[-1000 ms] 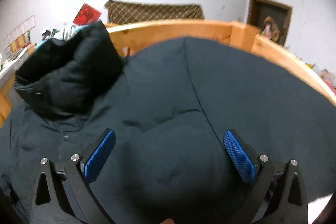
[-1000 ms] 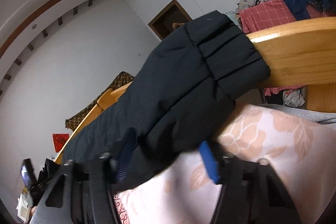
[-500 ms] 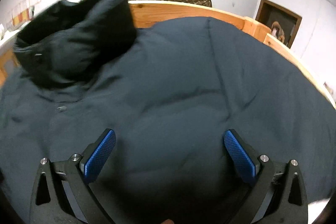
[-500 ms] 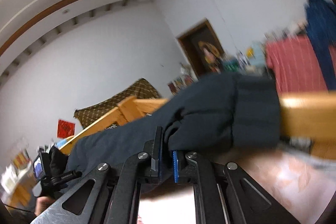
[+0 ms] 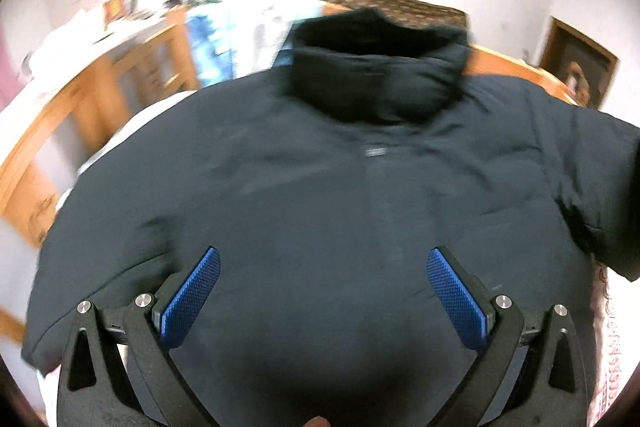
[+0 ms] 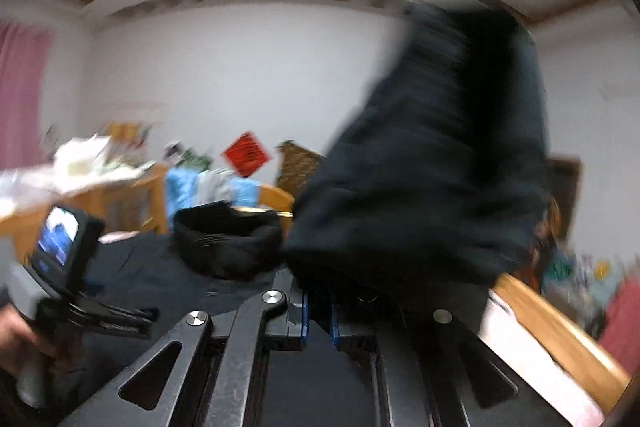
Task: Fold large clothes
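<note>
Lifted clear of the wooden bed rail (image 6: 560, 339) it draped a second ago, the puffer jacket's sleeve (image 6: 424, 163) now rises above the right gripper (image 6: 319, 319), whose jaws are clamped on its fabric. Ahead of the left gripper (image 5: 324, 291), jaws spread wide and empty, the dark puffer jacket (image 5: 320, 195) lies flat, hood (image 5: 376, 67) farthest. The fold looks under way. No writing is legible on the small chest tab (image 5: 375, 151).

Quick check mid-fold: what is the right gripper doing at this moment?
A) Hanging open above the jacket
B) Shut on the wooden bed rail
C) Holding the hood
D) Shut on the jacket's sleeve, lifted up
D: the right gripper has its blue pads nearly together, pinching the dark sleeve, which rises above it.
</note>
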`<state>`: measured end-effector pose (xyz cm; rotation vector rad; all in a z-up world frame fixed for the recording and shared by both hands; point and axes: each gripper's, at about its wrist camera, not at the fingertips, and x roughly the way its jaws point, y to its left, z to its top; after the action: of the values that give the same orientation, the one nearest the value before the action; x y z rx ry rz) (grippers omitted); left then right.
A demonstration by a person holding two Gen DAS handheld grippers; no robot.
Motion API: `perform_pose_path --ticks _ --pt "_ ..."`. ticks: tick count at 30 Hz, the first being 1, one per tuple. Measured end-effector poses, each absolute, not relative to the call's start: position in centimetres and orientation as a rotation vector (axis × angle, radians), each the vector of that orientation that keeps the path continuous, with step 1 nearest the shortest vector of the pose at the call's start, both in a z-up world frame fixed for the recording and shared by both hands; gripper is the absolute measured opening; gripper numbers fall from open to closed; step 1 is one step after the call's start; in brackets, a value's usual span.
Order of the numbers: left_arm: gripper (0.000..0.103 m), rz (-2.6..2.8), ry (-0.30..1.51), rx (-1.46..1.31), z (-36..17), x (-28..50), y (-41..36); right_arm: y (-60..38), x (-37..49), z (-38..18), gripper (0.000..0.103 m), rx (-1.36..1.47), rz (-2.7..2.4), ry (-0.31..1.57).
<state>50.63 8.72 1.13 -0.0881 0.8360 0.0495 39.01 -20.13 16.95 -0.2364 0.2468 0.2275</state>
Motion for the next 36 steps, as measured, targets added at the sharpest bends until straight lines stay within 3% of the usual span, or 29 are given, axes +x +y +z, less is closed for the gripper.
perform_pose_path --ticks 5,11,12,13,16,18,23,31,36 --pt "0.102 0.251 0.858 -0.15 2.4 45.8 16.7 -11.5 41.9 15.8 0.008 -0.254 0.435 0.355" --pt "0.102 0.384 0.809 -0.225 3.4 41.3 22.5 -2.4 44.9 10.1 0.012 -0.279 0.666 0.608" --pt "0.102 0.397 0.802 -0.222 3.5 41.1 22.6 -1.2 45.8 8.2 0.018 -0.276 0.708 0.693" --pt "0.102 0.402 0.797 -0.221 3.6 41.0 22.6 -0.6 46.3 6.9 0.035 -0.273 0.739 0.753" --pt "0.102 0.379 0.771 -0.228 3.6 41.0 21.8 -0.4 46.2 4.3 0.068 -0.297 0.761 0.829" --pt "0.102 0.334 0.756 -0.249 3.4 41.5 20.7 -1.8 45.9 4.9 0.081 -0.311 0.736 0.793" --pt "0.102 0.175 0.718 -0.238 2.6 44.6 16.5 -7.5 45.9 7.2 0.083 -0.367 0.499 0.628" --pt "0.102 0.222 0.896 -0.053 -2.9 50.8 11.9 -18.3 53.7 2.0 0.083 -0.326 0.063 0.804" --pt "0.102 0.262 0.949 0.077 -5.9 51.8 10.4 -18.9 54.8 -2.8 0.093 -0.337 0.039 0.846"
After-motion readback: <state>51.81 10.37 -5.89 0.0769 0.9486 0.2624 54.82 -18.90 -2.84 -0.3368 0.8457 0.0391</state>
